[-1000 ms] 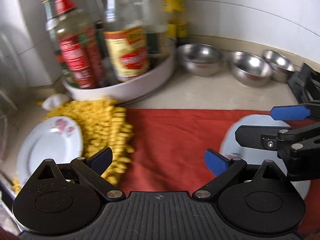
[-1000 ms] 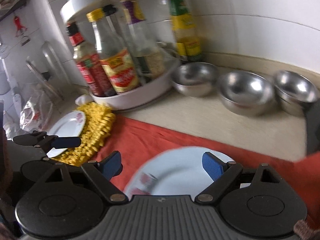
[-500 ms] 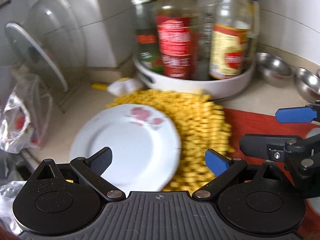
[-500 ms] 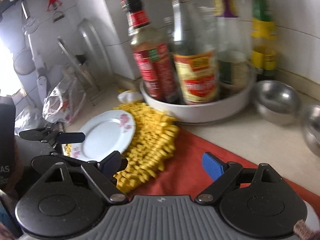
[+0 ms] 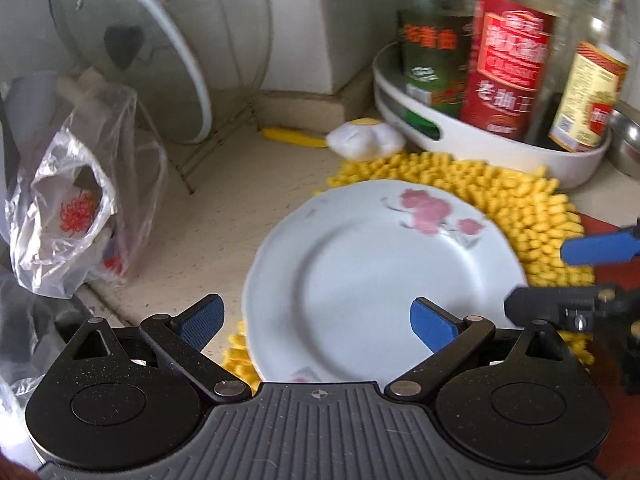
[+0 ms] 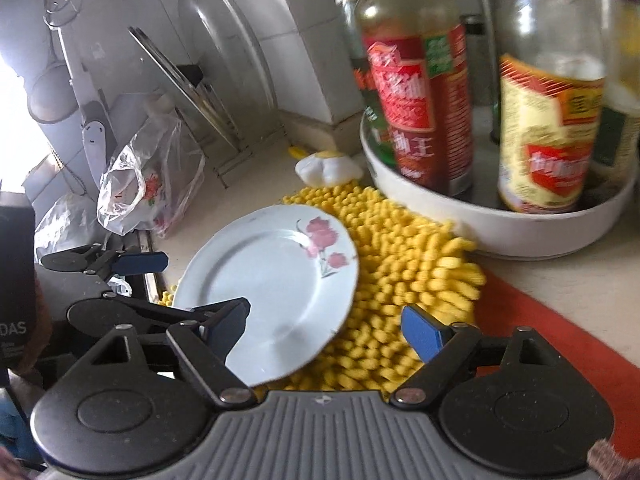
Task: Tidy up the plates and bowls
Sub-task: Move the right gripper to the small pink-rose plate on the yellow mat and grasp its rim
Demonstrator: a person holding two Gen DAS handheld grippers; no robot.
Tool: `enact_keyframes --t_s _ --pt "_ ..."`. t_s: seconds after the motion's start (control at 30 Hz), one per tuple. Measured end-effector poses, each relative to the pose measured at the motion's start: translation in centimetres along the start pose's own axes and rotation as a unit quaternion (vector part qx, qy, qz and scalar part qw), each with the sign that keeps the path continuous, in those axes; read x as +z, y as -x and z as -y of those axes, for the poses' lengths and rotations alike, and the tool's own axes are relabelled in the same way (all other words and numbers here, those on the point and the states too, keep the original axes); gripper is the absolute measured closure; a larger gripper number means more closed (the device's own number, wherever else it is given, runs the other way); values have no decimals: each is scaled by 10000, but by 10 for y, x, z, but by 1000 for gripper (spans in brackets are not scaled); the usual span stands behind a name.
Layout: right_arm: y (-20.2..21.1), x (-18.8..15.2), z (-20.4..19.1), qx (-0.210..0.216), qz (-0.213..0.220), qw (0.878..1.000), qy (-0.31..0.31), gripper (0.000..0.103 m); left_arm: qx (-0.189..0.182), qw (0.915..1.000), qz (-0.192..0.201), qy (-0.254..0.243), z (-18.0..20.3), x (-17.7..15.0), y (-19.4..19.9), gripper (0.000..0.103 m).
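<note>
Left gripper [image 5: 316, 322]: held low over near rim of plate [image 5: 372, 280], jaws wide apart, grasping nothing; blue pads [image 5: 432, 326] straddle plate's near edge, contact not resolvable. Also visible at left in right wrist view [image 6: 180, 284], lying sideways, fingers pointing right toward plate.

Right gripper [image 6: 324, 330]: just right of left one, aimed over plate's right edge and yellow mat [image 6: 404, 280], released, holding nothing.

Left wrist view only: glass lid [image 5: 132, 60] face-on, steel bowl [image 5: 624, 146] at far right. Right wrist view only: hanging utensils [image 6: 60, 4], red cloth [image 6: 560, 340].

Plate: flat, face up, partly on mat, partly on counter [image 5: 216, 216]; round, no long axis; pink flower print toward tray [image 5: 480, 148] of bottles [image 5: 508, 56].
</note>
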State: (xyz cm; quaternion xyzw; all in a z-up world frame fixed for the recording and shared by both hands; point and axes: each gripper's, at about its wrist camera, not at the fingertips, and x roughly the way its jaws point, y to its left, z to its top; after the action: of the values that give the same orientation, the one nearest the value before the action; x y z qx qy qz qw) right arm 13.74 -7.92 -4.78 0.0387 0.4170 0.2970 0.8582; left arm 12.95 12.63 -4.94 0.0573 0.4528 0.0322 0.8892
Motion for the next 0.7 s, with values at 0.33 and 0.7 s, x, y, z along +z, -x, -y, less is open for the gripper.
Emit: enact_keyframes --t_s 0.33,0.7 --pt "-36 5 -12 169 -448 9988 -133 34 -593 9978 -115 278 -28 -3 -25 2" --pt "-38 9 -5 187 -515 9976 -433 45 -1321 9899 -221 474 -30 1 -29 5"
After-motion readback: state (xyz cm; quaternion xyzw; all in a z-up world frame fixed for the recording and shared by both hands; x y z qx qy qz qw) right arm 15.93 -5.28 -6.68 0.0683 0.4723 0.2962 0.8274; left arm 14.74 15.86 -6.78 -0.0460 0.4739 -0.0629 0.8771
